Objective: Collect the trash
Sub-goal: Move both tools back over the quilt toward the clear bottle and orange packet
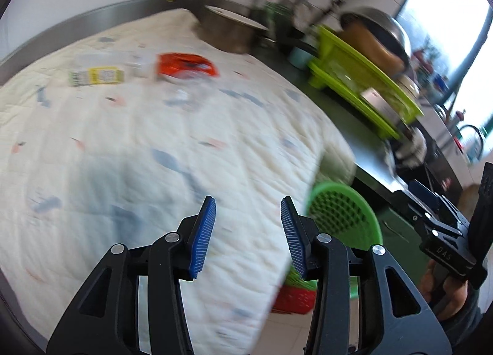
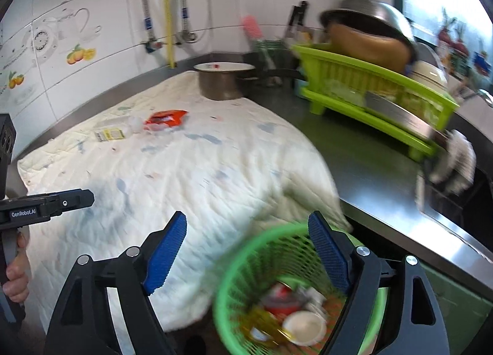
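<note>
- left gripper (image 1: 248, 231) has its blue pads apart with nothing in between, just hanging over the near part of the white quilted cloth (image 1: 138, 139)
- right gripper (image 2: 246, 256) is spread wide too and empty, with the rim of the green basket (image 2: 243, 262) showing between its fingers and its right finger sitting in front of the basket
- the basket is right below the right gripper, off the near edge of the counter, and there's already trash in it (image 2: 289, 305): something red, a white round lid-looking thing, some yellow bits, all pretty blurry
- from the left wrist view the same basket is just to the right of the right-hand pad, past the cloth's edge
- far ahead of both grippers on the cloth there's a red wrapper (image 2: 166, 118), and just left of it a yellow-and-white packet (image 2: 110, 134) with some clear plastic between them
- beyond that, a metal pot (image 2: 223, 80) sits at the cloth's back corner
- off to the right on the steel counter (image 2: 354, 151) is a lime green dish rack (image 2: 369, 92) with bowls stacked on it
</note>
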`<action>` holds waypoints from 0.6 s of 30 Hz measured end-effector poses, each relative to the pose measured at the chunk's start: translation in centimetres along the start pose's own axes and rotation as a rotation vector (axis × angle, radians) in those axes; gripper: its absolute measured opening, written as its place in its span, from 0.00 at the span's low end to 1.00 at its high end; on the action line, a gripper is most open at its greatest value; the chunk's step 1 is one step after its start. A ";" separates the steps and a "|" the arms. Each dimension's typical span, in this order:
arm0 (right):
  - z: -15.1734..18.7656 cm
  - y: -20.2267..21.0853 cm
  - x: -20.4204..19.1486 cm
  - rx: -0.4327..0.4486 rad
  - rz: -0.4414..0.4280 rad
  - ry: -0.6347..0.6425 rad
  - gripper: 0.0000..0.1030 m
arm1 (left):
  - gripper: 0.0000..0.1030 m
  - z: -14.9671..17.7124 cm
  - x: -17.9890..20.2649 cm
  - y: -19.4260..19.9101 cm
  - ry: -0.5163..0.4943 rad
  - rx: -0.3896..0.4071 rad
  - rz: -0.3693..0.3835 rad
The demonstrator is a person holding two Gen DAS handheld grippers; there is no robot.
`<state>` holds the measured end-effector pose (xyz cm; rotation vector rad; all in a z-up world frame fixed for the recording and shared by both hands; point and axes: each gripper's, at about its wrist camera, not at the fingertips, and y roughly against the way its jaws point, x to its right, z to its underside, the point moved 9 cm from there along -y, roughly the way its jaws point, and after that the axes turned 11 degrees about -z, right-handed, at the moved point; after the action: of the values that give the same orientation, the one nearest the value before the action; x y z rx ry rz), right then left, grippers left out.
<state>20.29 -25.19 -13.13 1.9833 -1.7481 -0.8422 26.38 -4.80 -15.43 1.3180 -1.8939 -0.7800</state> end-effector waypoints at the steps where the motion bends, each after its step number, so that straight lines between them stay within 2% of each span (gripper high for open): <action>1: -0.8 -1.0 -0.8 -0.001 -0.016 0.004 0.78 | 0.45 -0.7 -1.5 0.0 0.015 0.007 -0.015; 9: -5.6 -8.9 -7.5 -0.042 -0.137 0.011 0.78 | 0.48 -3.5 -10.4 -0.5 0.121 0.024 -0.087; 13: -7.4 -12.8 -10.6 -0.067 -0.181 0.023 0.79 | 0.50 -4.0 -13.2 -1.0 0.149 0.018 -0.112; 18: -8.6 -17.4 -12.6 -0.105 -0.141 0.082 0.79 | 0.53 -5.0 -16.2 -1.9 0.172 0.014 -0.142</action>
<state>38.42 -10.94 -15.05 2.0594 -1.5031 -0.8656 35.38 9.61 -17.28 1.4919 -1.6881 -0.7013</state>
